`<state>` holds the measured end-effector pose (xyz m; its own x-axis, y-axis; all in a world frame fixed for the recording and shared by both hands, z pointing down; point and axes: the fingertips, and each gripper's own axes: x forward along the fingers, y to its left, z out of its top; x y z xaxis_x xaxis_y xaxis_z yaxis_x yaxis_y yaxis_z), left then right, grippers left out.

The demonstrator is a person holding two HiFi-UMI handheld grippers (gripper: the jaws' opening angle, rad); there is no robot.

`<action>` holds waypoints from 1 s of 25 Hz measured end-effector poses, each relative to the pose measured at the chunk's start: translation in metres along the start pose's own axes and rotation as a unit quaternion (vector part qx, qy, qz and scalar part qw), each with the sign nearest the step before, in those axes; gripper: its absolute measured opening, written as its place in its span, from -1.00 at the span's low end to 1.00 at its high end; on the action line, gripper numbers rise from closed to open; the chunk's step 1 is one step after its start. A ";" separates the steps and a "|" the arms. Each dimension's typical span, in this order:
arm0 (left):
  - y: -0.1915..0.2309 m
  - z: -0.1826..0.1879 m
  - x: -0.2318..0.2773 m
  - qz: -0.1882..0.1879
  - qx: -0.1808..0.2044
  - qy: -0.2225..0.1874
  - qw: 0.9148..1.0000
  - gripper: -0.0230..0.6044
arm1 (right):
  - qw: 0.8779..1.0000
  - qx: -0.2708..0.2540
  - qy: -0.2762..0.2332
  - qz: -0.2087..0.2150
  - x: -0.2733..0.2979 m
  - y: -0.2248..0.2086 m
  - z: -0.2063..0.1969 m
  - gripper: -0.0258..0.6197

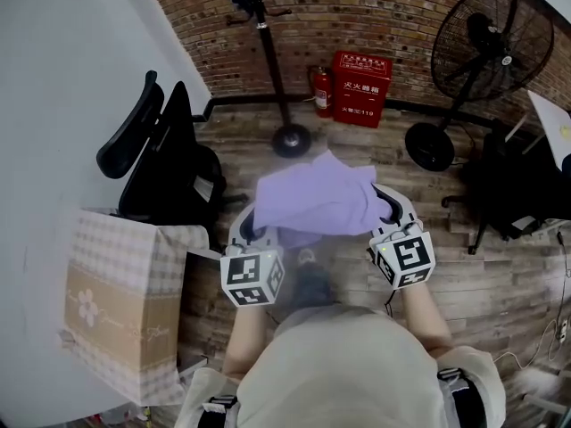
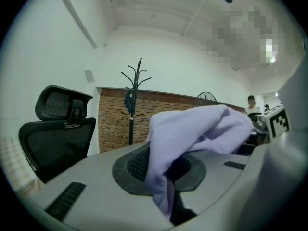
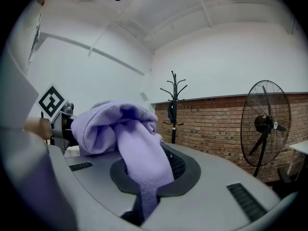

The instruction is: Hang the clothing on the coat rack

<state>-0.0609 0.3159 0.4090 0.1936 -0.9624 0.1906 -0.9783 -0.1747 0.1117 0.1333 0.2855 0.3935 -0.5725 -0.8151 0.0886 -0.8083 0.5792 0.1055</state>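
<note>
**Brick wall (image 1: 393,7), plank floor (image 1: 500,283): one lilac garment pinched by two grippers**

The left gripper (image 2: 166,177) and right gripper (image 3: 144,182) each press their ribbed black pads onto a fold of the single soft lilac garment (image 1: 312,199), which is slung between them. Ahead of both stands one black coat rack (image 1: 272,69). Only the head view shows the red fire extinguisher (image 1: 322,92) and red box (image 1: 361,87) beyond it. The left gripper view alone shows a distant person (image 2: 250,105). The right one shows the round wire fan (image 3: 264,124) whole.
</note>
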 end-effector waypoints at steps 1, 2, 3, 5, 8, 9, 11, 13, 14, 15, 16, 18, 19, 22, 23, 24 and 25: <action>0.000 0.000 0.001 0.000 0.001 0.000 1.000 -0.80 | 1.000 0.002 -0.001 0.000 0.001 -0.001 0.000 -0.88; 0.001 0.000 0.003 0.000 0.002 0.000 1.000 -0.80 | 1.000 0.004 -0.002 0.001 0.003 -0.001 0.000 -0.88; 0.003 0.001 0.004 0.000 0.002 -0.001 1.000 -0.80 | 1.000 0.008 -0.003 0.003 0.005 -0.001 0.000 -0.88; 0.006 0.003 0.006 0.001 0.002 -0.003 1.000 -0.80 | 1.000 0.013 -0.007 0.009 0.009 0.001 0.002 -0.88; 0.012 0.008 0.011 -0.001 0.005 -0.008 1.000 -0.80 | 1.000 0.013 -0.010 0.013 0.017 0.001 0.005 -0.88; 0.014 0.010 0.013 -0.001 0.006 -0.009 1.000 -0.80 | 1.000 0.013 -0.011 0.016 0.021 0.000 0.006 -0.88; 0.019 0.013 0.020 -0.002 0.006 -0.009 1.000 -0.80 | 1.000 0.009 -0.012 0.019 0.029 -0.001 0.009 -0.88; 0.025 0.016 0.028 -0.002 0.005 -0.009 1.000 -0.80 | 1.000 0.003 -0.012 0.020 0.039 -0.003 0.012 -0.88; 0.028 0.017 0.032 -0.001 0.003 -0.010 1.000 -0.80 | 1.000 0.001 -0.012 0.021 0.044 -0.004 0.013 -0.88; 0.030 0.019 0.037 -0.001 0.002 -0.010 1.000 -0.80 | 1.000 0.000 -0.013 0.021 0.050 -0.006 0.014 -0.88; 0.033 0.020 0.042 0.000 0.002 -0.011 1.000 -0.80 | 1.000 -0.002 -0.013 0.022 0.056 -0.008 0.016 -0.88; 0.038 0.024 0.052 0.003 0.001 -0.013 1.000 -0.80 | 1.000 -0.004 -0.014 0.025 0.067 -0.013 0.017 -0.88; 0.040 0.026 0.058 0.004 0.000 -0.014 1.000 -0.80 | 1.000 -0.005 -0.015 0.027 0.074 -0.015 0.018 -0.88; 0.050 0.033 0.076 0.004 0.000 -0.017 1.000 -0.80 | 0.999 -0.007 -0.015 0.029 0.095 -0.022 0.022 -0.88; 0.054 0.035 0.082 0.003 0.001 -0.017 1.000 -0.80 | 0.999 -0.007 -0.015 0.028 0.102 -0.024 0.024 -0.88; 0.057 0.038 0.088 0.002 0.002 -0.017 1.000 -0.80 | 0.999 -0.007 -0.016 0.027 0.109 -0.026 0.025 -0.88; 0.061 0.040 0.094 0.001 0.002 -0.017 1.000 -0.80 | 1.000 -0.007 -0.016 0.026 0.116 -0.028 0.026 -0.88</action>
<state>-0.1056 0.2060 0.3943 0.1889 -0.9691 0.1584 -0.9790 -0.1734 0.1070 0.0858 0.1742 0.3747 -0.6183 -0.7834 0.0634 -0.7751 0.6211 0.1162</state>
